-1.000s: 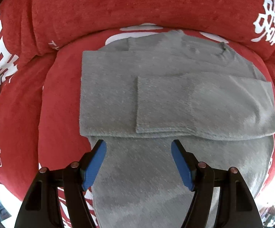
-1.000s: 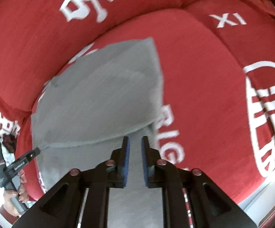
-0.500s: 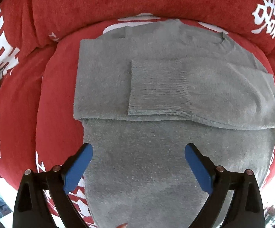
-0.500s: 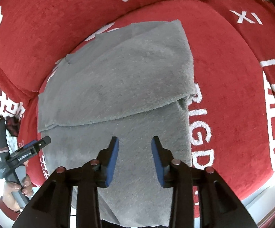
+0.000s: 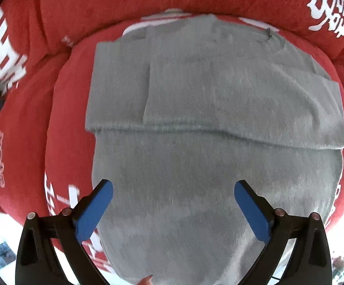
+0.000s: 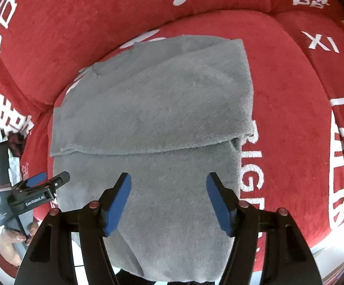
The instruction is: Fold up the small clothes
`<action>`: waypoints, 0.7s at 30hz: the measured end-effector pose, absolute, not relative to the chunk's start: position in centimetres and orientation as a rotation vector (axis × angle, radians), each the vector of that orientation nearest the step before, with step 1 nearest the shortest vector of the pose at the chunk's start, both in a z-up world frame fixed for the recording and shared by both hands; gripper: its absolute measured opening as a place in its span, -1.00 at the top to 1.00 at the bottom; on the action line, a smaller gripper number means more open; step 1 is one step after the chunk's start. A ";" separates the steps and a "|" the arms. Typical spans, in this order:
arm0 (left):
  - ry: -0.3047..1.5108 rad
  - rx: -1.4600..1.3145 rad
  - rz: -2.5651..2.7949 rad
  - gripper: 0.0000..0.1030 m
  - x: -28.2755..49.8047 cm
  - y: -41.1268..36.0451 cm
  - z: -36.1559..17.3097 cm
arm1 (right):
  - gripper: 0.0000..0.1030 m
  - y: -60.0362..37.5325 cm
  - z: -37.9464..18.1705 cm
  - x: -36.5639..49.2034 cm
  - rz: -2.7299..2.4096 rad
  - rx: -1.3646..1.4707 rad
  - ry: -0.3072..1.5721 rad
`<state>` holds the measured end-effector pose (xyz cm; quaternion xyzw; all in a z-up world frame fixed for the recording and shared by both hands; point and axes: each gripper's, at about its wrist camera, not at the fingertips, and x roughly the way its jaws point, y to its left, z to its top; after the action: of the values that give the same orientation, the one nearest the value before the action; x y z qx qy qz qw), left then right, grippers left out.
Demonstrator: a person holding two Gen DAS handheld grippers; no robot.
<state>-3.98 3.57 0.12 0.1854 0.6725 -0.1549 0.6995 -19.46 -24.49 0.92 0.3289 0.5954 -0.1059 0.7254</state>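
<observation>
- Two grippers over one grey sweater [image 5: 195,166], which lies flat on a red cushion [image 5: 65,109] printed with white characters.
- Sweater: both sleeves are folded across the chest at the far end; the body runs toward the near edge, and its hem hangs over the cushion front.
- Left gripper [image 5: 172,204]: jaws spread wide, having just been opening; nothing pinched, cloth lying below them.
- Right gripper [image 6: 169,197]: jaws apart, having just been opening; nothing pinched, cloth below.
- Judged step: sleeve fold released; the hem-to-collar fold is not yet done.
- Risk: the plush knit may slip from a shallow pinch at the hem, dropping one corner and skewing the fold.
- Risk: dragging the body could pull the top sleeve [image 5: 219,95] out of place.
- Risk: the overhanging hem may slide the garment off the near edge.
</observation>
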 end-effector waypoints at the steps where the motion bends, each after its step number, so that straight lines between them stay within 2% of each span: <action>1: 1.508 0.402 -0.330 -0.99 -4.2 3.9 0.0 | -0.35 -24.5 0.9 -19.5 -0.219 0.720 1.320; 13: 1.590 0.283 -0.257 -0.99 -8.0 9.5 -0.8 | -0.35 -24.0 -0.3 -22.1 -0.178 0.715 1.367; 21: 1.562 0.234 -0.273 -0.99 -10.6 13.6 -1.0 | -0.35 -21.8 -0.6 -25.0 -0.174 0.740 1.355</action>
<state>-10.58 13.65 -1.01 0.1050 0.6999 -0.1223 0.6958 -25.01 -21.81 -0.64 0.3339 0.6114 -0.0785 0.7131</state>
